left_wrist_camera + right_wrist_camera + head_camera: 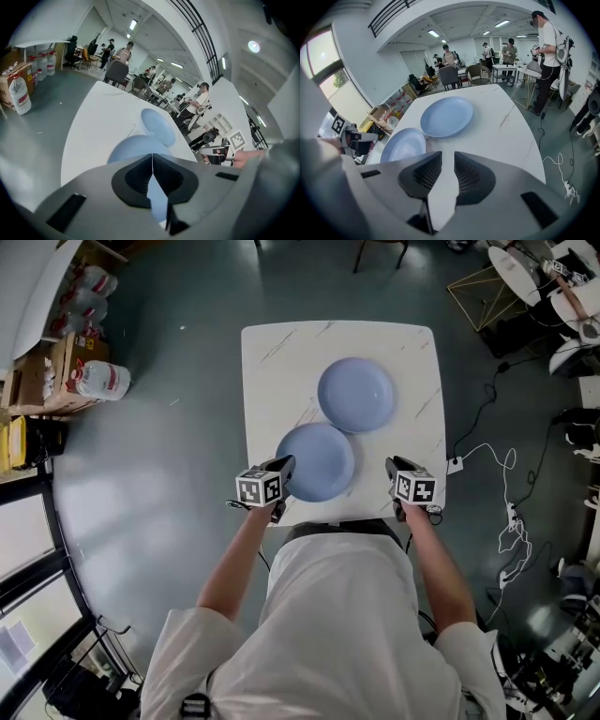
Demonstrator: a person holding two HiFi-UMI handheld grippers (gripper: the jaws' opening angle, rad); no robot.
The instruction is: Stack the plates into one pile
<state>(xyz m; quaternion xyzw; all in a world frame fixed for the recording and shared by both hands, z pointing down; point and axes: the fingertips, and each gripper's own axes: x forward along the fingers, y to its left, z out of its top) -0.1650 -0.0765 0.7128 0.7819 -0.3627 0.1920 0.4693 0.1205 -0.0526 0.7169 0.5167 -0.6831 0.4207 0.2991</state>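
**You held the near plate by its rim, with the far plate lying just beyond it.**

The white table [281, 352] carried both blue plates. The far plate [356, 395] lay flat near the middle, and the near plate [319, 460] sat toward your edge, its rim meeting the far one's. Your left gripper [281, 470] had its jaws pinched tight on the near plate's left rim. Your right gripper [395, 468] hovered at the near right corner, jaws partway apart and empty. That thin, one-sided pinch looked risky: the plate could sag or slip out, and its low edge could shove the far plate rather than land on it.
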